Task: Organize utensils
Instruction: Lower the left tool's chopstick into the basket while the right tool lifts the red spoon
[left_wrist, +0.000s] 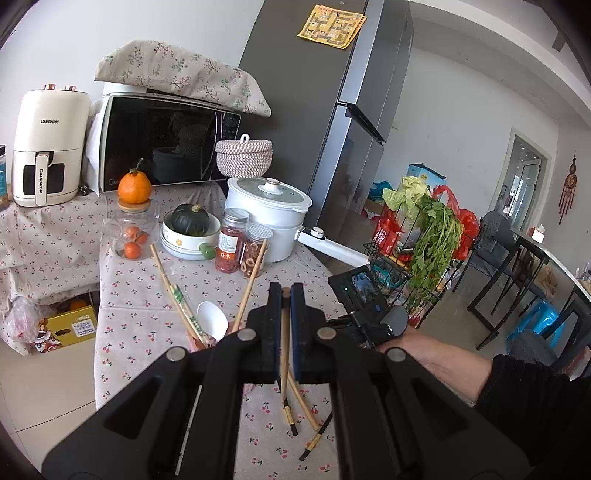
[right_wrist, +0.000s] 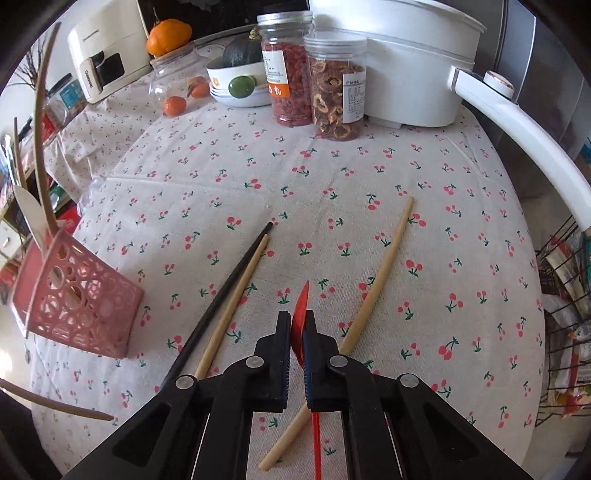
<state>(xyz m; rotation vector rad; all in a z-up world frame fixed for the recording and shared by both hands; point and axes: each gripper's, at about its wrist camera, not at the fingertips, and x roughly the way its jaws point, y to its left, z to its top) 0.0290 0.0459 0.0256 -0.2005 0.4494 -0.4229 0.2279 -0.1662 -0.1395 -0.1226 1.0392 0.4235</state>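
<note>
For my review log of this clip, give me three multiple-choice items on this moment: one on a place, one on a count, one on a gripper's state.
1. Where does the pink basket sit in the right wrist view?
A. far left of the cloth
B. beside the white pot
C. behind the jars

2. How many chopsticks lie loose on the tablecloth in the right wrist view?
A. one
B. three
C. five

3. What is the right gripper doing?
A. open over bare cloth
B. shut on a red utensil
C. shut on a jar

Answers:
1 A, it stands at the cloth's left edge.
2 B, a black chopstick and two wooden chopsticks lie there.
3 B, the red utensil is pinched between its jaws.
</note>
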